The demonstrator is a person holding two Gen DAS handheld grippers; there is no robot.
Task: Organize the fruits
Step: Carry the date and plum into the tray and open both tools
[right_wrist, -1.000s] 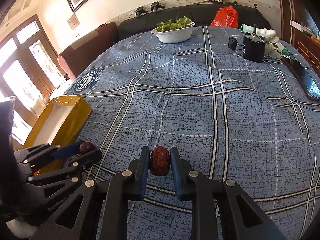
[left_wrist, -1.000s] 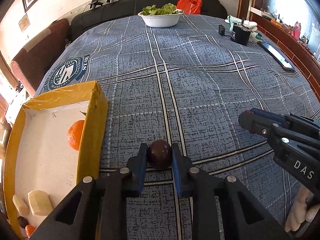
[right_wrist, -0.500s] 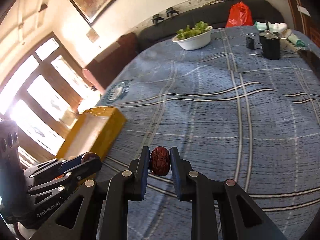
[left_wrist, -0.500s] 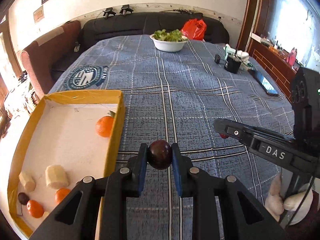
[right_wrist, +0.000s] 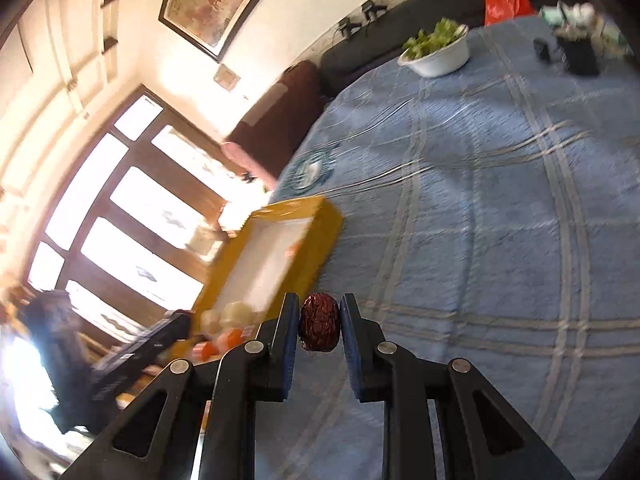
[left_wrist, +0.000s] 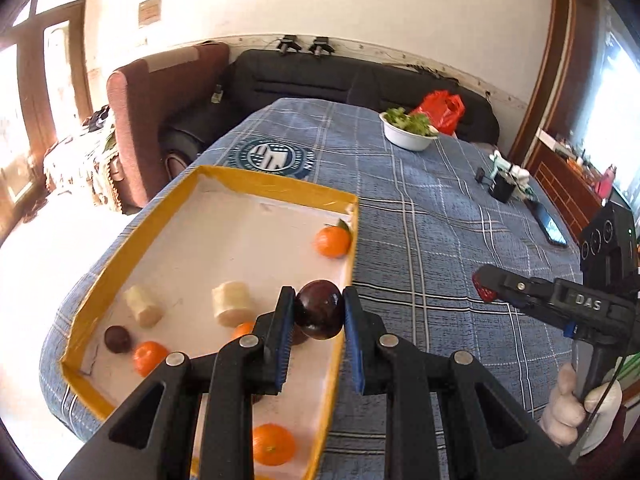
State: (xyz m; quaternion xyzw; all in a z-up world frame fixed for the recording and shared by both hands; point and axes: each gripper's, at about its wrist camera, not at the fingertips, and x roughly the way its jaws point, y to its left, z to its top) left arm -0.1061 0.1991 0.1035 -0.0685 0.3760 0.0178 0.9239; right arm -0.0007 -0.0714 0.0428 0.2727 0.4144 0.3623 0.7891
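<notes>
I'm mid-carry: left tool (left_wrist: 319, 316) clamped on plum (left_wrist: 320, 314) over box (left_wrist: 276, 190) at 6 o'clock edge; right tool (right_wrist: 319, 326) clamped on date (right_wrist: 319, 322). Next: let go inside.

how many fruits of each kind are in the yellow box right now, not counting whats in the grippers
In the yellow box, as far as the gripper lets me see:
oranges: 4
banana pieces: 2
dark round fruits: 1
total: 7

home living room | sofa (left_wrist: 360, 80), armchair (left_wrist: 160, 92) (framed picture (right_wrist: 212, 0))
</notes>
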